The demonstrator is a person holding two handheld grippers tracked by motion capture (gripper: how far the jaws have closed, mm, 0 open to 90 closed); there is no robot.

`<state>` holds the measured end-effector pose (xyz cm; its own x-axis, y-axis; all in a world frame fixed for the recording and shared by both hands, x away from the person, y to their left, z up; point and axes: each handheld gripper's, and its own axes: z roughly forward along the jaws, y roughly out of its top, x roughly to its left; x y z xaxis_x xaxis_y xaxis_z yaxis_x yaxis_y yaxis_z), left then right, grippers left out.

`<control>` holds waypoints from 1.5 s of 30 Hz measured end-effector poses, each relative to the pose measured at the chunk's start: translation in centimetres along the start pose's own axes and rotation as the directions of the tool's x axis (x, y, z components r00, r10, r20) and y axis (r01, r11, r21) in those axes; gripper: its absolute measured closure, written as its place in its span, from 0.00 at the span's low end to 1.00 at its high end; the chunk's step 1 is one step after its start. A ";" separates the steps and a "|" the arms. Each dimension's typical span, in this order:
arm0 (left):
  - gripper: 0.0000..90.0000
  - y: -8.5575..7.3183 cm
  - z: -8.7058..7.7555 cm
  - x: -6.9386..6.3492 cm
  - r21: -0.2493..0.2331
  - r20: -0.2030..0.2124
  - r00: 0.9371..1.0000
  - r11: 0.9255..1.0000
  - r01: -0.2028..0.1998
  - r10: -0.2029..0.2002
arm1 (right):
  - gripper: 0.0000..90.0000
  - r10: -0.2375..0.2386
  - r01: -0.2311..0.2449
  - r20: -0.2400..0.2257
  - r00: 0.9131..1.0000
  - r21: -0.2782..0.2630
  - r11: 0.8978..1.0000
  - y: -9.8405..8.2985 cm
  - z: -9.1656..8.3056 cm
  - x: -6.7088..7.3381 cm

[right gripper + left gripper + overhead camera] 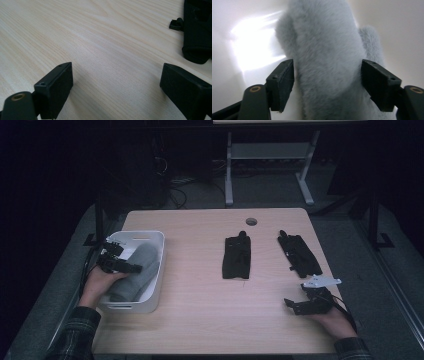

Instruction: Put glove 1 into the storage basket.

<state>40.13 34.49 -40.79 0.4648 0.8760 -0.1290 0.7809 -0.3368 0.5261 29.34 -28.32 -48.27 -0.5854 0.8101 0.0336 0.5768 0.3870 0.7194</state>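
The grey fleece lies in the white bin, your left tongs apart astride it; right tongs rest apart.

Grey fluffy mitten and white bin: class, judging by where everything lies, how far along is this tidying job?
Done: the grey fluffy mitten lies inside the white bin. In hand: the left claw straddles it, jaws apart, apparently letting go. Left: two black gloves lie on the table; the right claw rests open, holding nothing.
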 end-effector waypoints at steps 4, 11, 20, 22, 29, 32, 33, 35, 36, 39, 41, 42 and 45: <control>0.24 0.1 -0.5 0.0 -0.009 -0.007 1.000 1.000 -0.001 0.001 | 0.12 0.000 0.000 0.000 1.000 0.000 1.000 0.0 0.0 0.0; 0.19 1.0 -2.0 -1.0 -0.060 -0.007 1.000 0.998 -0.025 0.025 | 0.12 0.000 0.000 0.000 1.000 0.000 1.000 0.0 0.0 0.0; 0.19 2.5 -3.2 -4.2 -0.124 0.050 0.994 0.988 -0.087 0.094 | 0.12 -0.001 0.001 0.000 1.000 0.000 1.000 0.0 0.0 0.0; 0.19 2.8 -3.2 -5.0 -0.132 0.060 0.992 0.986 -0.103 0.112 | 0.12 -0.001 0.001 0.000 1.000 0.000 1.000 0.0 0.0 0.0; 0.17 3.5 -3.1 -8.3 -0.180 0.108 0.979 0.972 -0.149 0.170 | 0.12 -0.001 0.001 0.000 1.000 0.000 1.000 0.0 0.0 0.0; 0.15 3.7 -2.9 -9.9 -0.195 0.119 0.973 0.966 -0.171 0.196 | 0.12 0.001 -0.001 0.001 1.000 0.001 1.000 0.0 0.0 0.0; 0.15 3.7 -2.8 -10.3 -0.198 0.122 0.972 0.964 -0.176 0.202 | 0.12 0.001 -0.001 0.001 1.000 0.001 1.000 0.0 0.0 0.0; 0.15 3.8 -2.6 -11.3 -0.209 0.132 0.967 0.960 -0.189 0.219 | 0.12 -0.004 0.004 -0.003 1.000 0.002 1.000 0.1 0.1 0.0; 0.15 3.8 -2.4 -11.8 -0.214 0.137 0.964 0.957 -0.196 0.228 | 0.12 -0.005 0.005 -0.004 1.000 0.002 1.000 0.1 0.1 0.0; 0.14 3.9 -1.7 -13.6 -0.228 0.161 0.952 0.948 -0.221 0.260 | 0.12 -0.008 0.008 -0.005 1.000 0.002 1.000 0.1 0.1 -0.1; 0.14 3.8 -1.2 -14.7 -0.229 0.171 0.945 0.944 -0.236 0.277 | 0.12 -0.004 0.004 -0.003 1.000 0.002 1.000 0.1 0.1 0.0; 0.15 3.8 -1.0 -15.1 -0.227 0.175 0.941 0.942 -0.247 0.288 | 0.12 -0.003 0.003 -0.002 1.000 0.002 1.000 0.1 0.1 0.0; 0.14 3.7 -0.2 -16.4 -0.225 0.184 0.932 0.937 -0.268 0.311 | 0.15 -0.004 0.004 -0.004 1.000 0.000 1.000 0.1 0.1 0.0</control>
<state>35.30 18.97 -36.53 0.7530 0.6486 -0.1114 0.5129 -0.4723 0.7169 29.42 -28.25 -48.24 -0.5897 0.8069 0.0333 0.5745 0.3902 0.7195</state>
